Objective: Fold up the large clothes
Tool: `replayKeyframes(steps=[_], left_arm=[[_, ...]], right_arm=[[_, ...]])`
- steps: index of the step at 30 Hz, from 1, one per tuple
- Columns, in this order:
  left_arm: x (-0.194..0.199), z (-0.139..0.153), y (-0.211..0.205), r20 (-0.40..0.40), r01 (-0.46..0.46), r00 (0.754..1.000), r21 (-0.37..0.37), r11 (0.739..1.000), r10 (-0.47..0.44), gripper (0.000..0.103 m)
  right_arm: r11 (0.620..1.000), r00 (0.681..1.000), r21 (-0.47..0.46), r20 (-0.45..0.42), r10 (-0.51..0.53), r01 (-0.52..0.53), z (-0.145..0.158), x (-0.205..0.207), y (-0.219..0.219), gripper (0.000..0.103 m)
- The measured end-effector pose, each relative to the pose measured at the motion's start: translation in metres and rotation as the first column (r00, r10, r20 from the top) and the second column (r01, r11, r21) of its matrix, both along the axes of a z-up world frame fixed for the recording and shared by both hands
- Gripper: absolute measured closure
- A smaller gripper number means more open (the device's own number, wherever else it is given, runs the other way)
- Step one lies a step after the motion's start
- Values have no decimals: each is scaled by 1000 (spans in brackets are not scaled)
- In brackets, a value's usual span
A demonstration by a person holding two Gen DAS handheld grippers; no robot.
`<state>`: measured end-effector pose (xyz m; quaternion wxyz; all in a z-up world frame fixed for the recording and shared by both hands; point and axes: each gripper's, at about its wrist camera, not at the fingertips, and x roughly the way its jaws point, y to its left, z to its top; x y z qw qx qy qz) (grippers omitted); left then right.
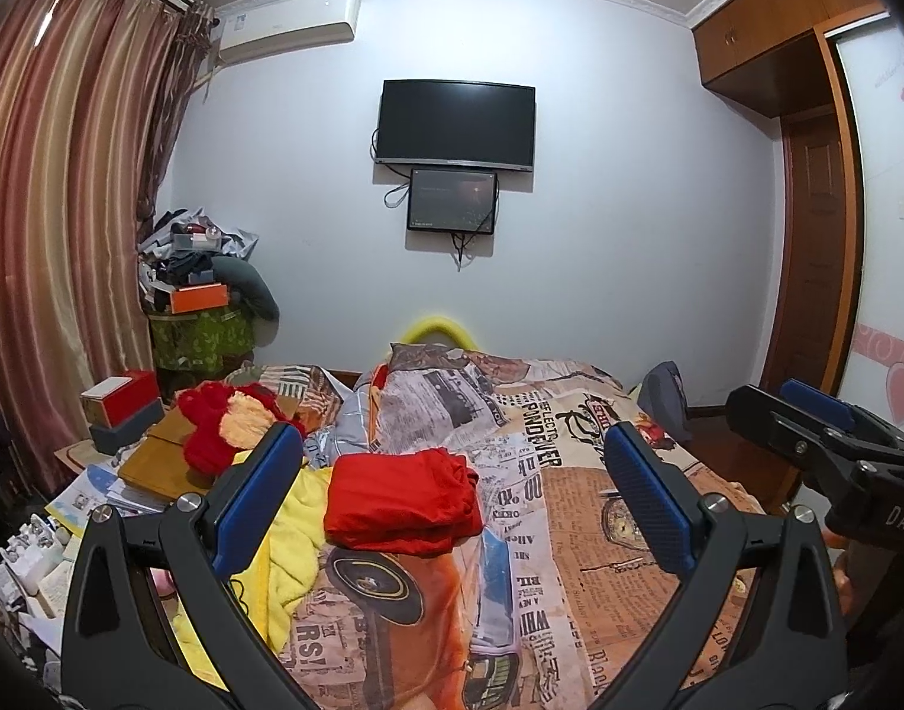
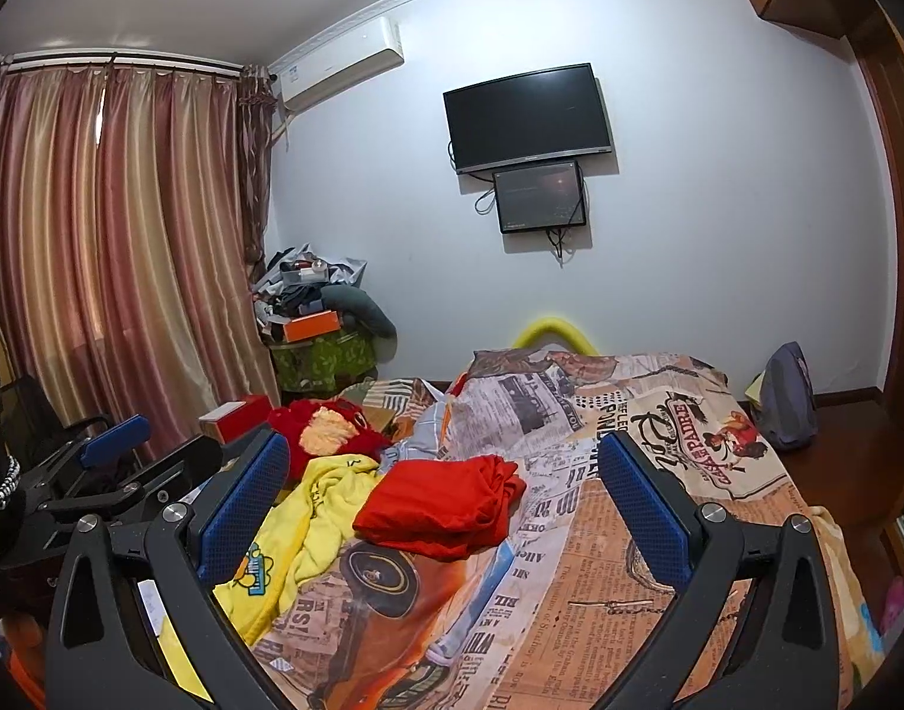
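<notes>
bedroom, newspaper-print bedspread [image 1: 582,509] with clothes on it. left gripper [image 1: 452,509] is spread wide, holding nothing, raised above the near end of the bed. right gripper [image 2: 443,526] likewise gaping and empty, hanging just beside the left one. red garment [image 1: 402,500] lies folded in a compact stack mid-bed, looks done. yellow garment [image 2: 298,532] lies crumpled just to its left, touching or near touching its edge, part of it trailing toward the bed's left side; likely the next piece to fold. red-and-peach fuzzy item [image 1: 227,420] sits further back on the left near the boxes [image 1: 123,408].

risks: grabbing the yellow cloth by a bunched layer would lift a wad, not a hem. dragging it sideways could snag the red stack and undo that fold. clutter at the left bed edge could get swept off. grippers sit close together, so they could knock each other when reaching.
</notes>
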<state>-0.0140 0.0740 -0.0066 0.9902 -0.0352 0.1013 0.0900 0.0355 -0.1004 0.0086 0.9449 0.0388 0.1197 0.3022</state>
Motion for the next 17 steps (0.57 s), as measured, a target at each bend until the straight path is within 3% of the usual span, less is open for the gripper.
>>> replayKeyframes(steps=[17], left_arm=[[-3, -1, 2, -2, 5, 1000, -15, 1000, -5, 1]], right_arm=[[1000, 1000, -2, -10, -9, 9, 0, 0, 5, 0]])
